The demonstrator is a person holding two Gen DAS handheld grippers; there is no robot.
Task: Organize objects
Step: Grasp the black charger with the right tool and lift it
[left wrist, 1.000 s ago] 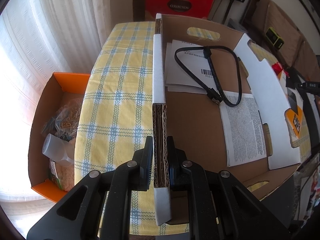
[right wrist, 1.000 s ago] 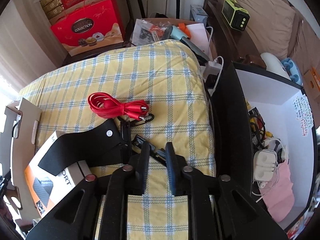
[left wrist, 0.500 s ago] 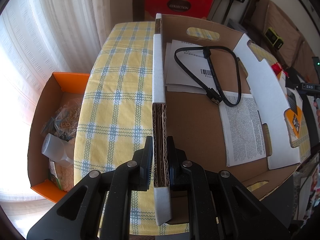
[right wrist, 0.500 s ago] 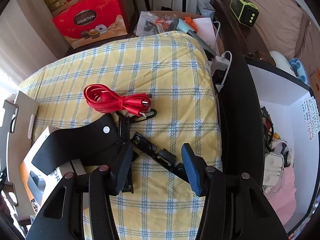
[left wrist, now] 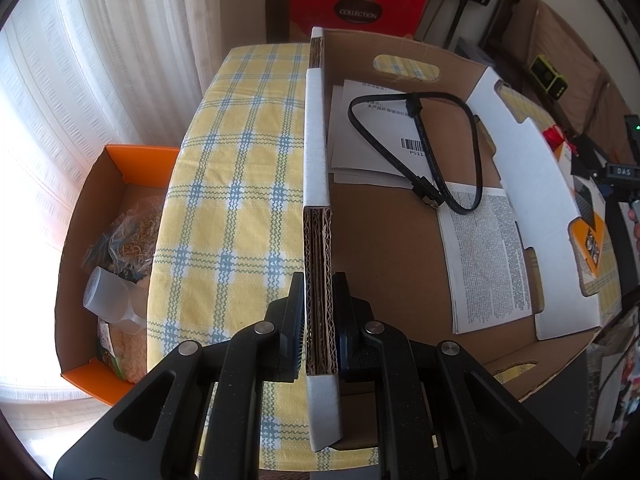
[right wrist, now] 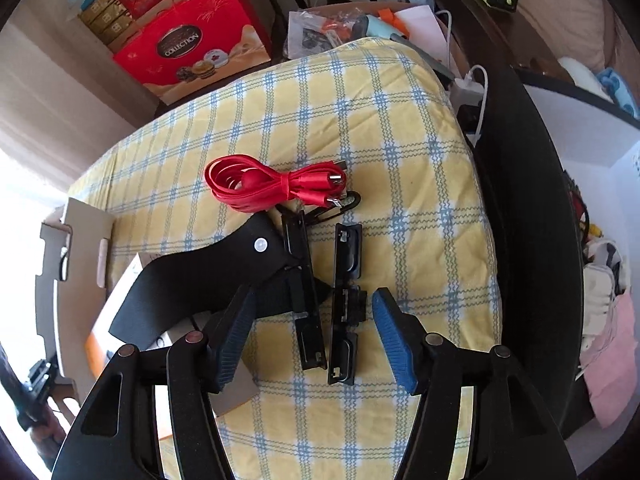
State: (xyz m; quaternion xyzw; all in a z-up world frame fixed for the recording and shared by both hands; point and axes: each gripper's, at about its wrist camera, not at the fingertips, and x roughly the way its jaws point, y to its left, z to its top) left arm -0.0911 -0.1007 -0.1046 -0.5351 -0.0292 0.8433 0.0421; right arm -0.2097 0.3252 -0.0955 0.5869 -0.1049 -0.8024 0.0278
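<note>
My left gripper (left wrist: 318,320) is shut on the near side wall of an open cardboard box (left wrist: 392,240). Inside the box lie a black cable (left wrist: 424,152) and printed papers (left wrist: 488,256). My right gripper (right wrist: 312,336) is open, its jaws wide apart on either side of a black strap with plastic buckle pieces (right wrist: 344,280) on the yellow checked tablecloth (right wrist: 360,120). A bundled red cable (right wrist: 276,180) lies just beyond the strap. The box's white wall (right wrist: 68,280) shows at the left of the right wrist view.
An orange box (left wrist: 108,248) with bags and a plastic cup stands on the floor left of the table. An orange-and-white product box (right wrist: 116,312) lies partly under the strap. Red gift boxes (right wrist: 192,48) stand behind the table. A dark shelf (right wrist: 532,200) borders its right edge.
My right gripper has opened from nearly shut to wide and drawn back over the black strap. The left gripper and the box have stayed still.
</note>
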